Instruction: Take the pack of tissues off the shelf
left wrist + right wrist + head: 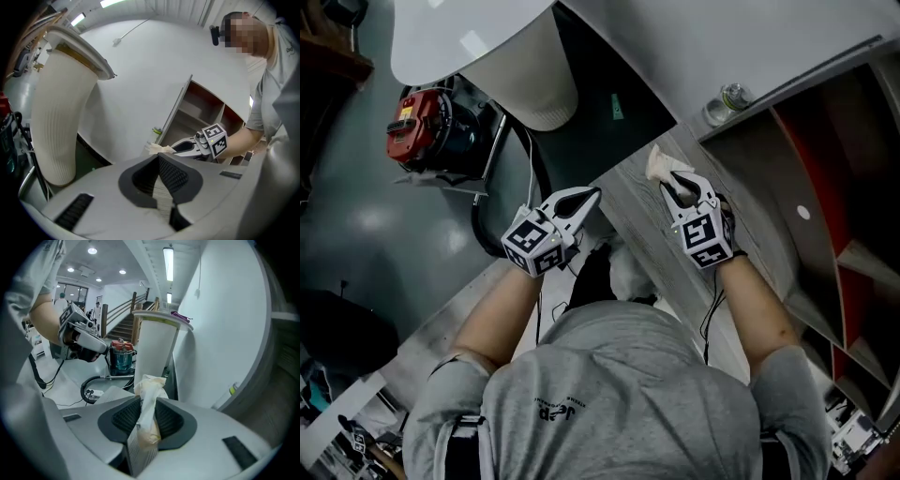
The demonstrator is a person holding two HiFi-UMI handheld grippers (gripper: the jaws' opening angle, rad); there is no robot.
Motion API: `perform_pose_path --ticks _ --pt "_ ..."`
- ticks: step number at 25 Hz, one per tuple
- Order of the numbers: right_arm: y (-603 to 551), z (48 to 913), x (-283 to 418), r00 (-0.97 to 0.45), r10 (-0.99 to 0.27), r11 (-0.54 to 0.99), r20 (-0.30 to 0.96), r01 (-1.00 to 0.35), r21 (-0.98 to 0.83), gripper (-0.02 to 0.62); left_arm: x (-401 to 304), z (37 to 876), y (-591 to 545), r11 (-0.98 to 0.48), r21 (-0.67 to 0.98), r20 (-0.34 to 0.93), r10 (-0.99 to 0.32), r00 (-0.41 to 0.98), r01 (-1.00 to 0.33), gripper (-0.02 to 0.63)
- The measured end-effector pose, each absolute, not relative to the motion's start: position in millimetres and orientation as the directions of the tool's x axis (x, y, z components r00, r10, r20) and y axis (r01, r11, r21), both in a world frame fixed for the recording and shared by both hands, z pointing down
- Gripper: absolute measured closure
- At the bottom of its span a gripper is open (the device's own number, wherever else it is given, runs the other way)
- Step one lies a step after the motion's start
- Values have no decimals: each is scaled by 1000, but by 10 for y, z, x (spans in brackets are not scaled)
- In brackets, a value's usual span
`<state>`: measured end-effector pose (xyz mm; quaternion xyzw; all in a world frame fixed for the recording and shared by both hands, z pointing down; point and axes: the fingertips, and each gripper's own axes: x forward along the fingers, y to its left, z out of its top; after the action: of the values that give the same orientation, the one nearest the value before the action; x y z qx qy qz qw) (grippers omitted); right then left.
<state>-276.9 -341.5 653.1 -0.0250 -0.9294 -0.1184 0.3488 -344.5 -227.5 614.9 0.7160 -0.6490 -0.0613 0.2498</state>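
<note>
pack pinched in the right tool, clear of the shelf

far left on the floor sits a red machine with a dark hose, and next to it rises a white ribbed column; neither has any part in the job.

the left tool comes next. its ribbed pads are pressed together with nothing between them, and it hangs above the near edge of the grey wood-grain worktop. it looks parked there to keep out of the way, since a small soft pack needs only one grip.

further right, the right tool is clamped on the pack of tissues. its jaws squeeze the lower part of the pack, and the crumpled top stands out beyond the tips. gripping low gives a firmer hold on the soft wrapper, though the thin plastic could slide if the squeeze eased. in the head view the pack sits over the worktop, pointing toward the white wall. i cannot tell whether it touches the wood.

just beyond, a clear bottle stands at the wall by the corner of the unit. at the far right is the shelf, with grey boards, red dividers and open compartments. the pack is well outside it, so the removal itself reads as done, and setting the pack down would be the likely remainder.
</note>
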Motion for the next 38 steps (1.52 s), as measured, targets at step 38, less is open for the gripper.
perform_pose_path --ticks 38 --pt "-3352 7301 -3029 -792 -68 992 607 14 129 345 -3317 6929 -2806 -173 410 299 -902 311 -896 577"
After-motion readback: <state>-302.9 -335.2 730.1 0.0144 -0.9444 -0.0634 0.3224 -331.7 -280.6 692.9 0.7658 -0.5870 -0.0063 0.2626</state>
